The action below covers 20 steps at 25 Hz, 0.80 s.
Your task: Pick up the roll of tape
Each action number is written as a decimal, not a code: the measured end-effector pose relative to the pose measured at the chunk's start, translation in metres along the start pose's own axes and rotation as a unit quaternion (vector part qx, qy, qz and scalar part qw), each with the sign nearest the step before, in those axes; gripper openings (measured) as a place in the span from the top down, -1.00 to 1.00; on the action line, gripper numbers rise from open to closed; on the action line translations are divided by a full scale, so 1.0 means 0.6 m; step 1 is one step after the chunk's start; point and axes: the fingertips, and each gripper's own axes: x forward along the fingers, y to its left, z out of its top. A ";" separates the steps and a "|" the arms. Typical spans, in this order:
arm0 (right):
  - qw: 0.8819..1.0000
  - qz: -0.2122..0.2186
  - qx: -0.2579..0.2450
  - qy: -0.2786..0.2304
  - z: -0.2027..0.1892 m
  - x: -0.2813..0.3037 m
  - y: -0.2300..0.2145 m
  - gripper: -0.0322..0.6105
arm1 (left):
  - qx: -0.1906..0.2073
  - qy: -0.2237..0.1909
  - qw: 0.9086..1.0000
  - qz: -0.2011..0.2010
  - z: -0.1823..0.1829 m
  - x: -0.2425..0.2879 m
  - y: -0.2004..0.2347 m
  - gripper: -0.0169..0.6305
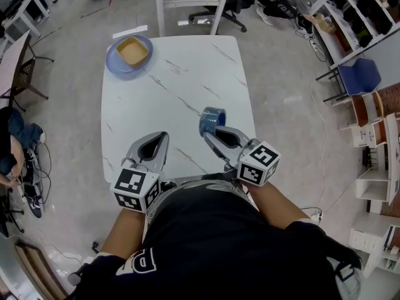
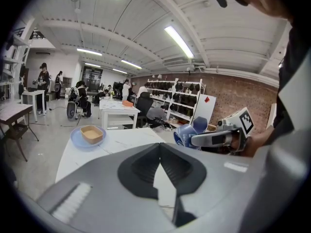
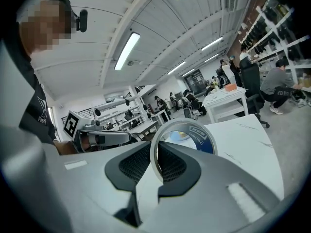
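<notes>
As the right gripper (image 1: 211,132) clamps the blue round roll of tape (image 1: 212,119), seemingly clear of the white marbled table (image 1: 187,74), pickup appears complete. Left gripper (image 1: 159,137) is closed, empty.

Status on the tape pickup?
Right gripper shut on tape roll. Left gripper shut, empty. Bowl on plate at far table corner, out of the way.
</notes>
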 end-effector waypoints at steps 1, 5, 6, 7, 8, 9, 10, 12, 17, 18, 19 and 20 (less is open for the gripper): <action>1.000 0.000 -0.001 0.001 0.000 0.000 0.000 0.76 | -0.001 -0.001 1.000 0.000 0.000 0.000 -0.001 0.77; 1.000 0.001 0.000 0.003 -0.002 -0.003 0.000 0.76 | -0.004 -0.004 1.000 0.002 -0.001 -0.003 -0.004 0.77; 1.000 0.002 -0.001 0.004 -0.002 -0.003 0.000 0.76 | -0.004 -0.004 1.000 0.004 -0.001 -0.004 -0.004 0.77; 1.000 0.002 -0.002 0.005 -0.003 -0.002 0.000 0.76 | -0.005 -0.005 1.000 0.005 -0.002 -0.004 -0.003 0.77; 1.000 0.003 -0.002 0.006 -0.004 -0.001 0.000 0.76 | -0.006 -0.005 1.000 0.006 -0.002 -0.004 -0.002 0.77; 1.000 0.003 -0.003 0.007 -0.005 0.000 0.000 0.76 | -0.007 -0.005 1.000 0.007 -0.002 -0.004 -0.001 0.77; 1.000 0.004 -0.004 0.008 -0.006 0.001 0.000 0.76 | -0.007 -0.005 1.000 0.008 -0.002 -0.004 -0.001 0.77; 1.000 0.005 -0.004 0.009 -0.006 0.001 0.001 0.76 | -0.008 -0.005 1.000 0.010 -0.002 -0.005 -0.001 0.77; 1.000 0.006 -0.004 0.009 -0.009 0.000 0.002 0.76 | -0.010 -0.003 1.000 0.013 -0.008 -0.007 -0.002 0.77; 1.000 0.006 -0.004 0.010 -0.009 0.000 0.002 0.76 | -0.010 -0.003 1.000 0.013 -0.008 -0.007 -0.003 0.77; 1.000 0.007 -0.005 0.010 -0.010 0.000 0.002 0.76 | -0.010 -0.003 1.000 0.014 -0.008 -0.007 -0.004 0.77; 1.000 0.007 -0.005 0.010 -0.010 0.000 0.002 0.76 | -0.010 -0.003 1.000 0.014 -0.008 -0.007 -0.004 0.77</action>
